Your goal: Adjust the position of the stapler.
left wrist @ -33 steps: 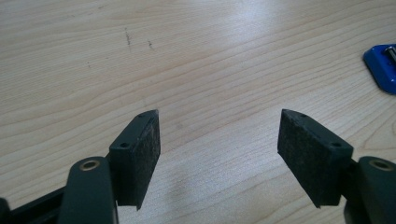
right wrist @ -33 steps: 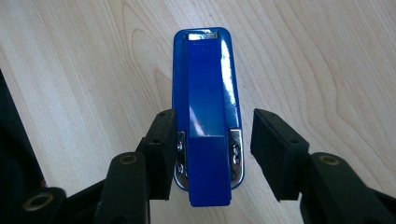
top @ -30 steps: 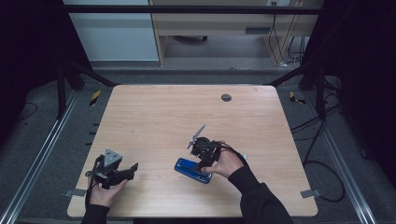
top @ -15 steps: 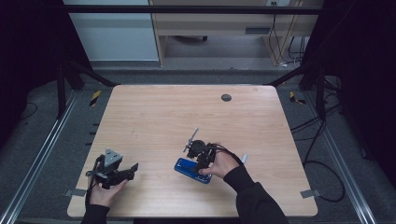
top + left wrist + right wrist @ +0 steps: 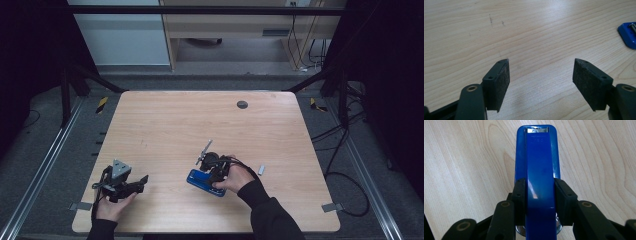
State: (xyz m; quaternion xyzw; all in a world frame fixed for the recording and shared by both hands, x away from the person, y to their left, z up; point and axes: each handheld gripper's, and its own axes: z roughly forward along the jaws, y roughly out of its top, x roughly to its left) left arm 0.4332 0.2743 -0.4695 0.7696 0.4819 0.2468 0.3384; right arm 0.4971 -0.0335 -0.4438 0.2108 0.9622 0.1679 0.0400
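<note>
At about seven o'clock on the surface (image 5: 165, 125), the left hand-held gripper (image 5: 137, 182) rested idle, its jaws spread with nothing between them. Near five o'clock lay the blue stapler (image 5: 204, 182), flat on the wood. The right hand-held gripper (image 5: 537, 195) had just been closing its jaws, and both pads now pinched the stapler's top arm. The grasp looked made; lifting or moving the stapler was left.

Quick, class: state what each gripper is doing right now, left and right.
Left gripper: open, nothing between its jaws, over bare table.
Right gripper: jaws just closing, now shut on the blue stapler.
</note>
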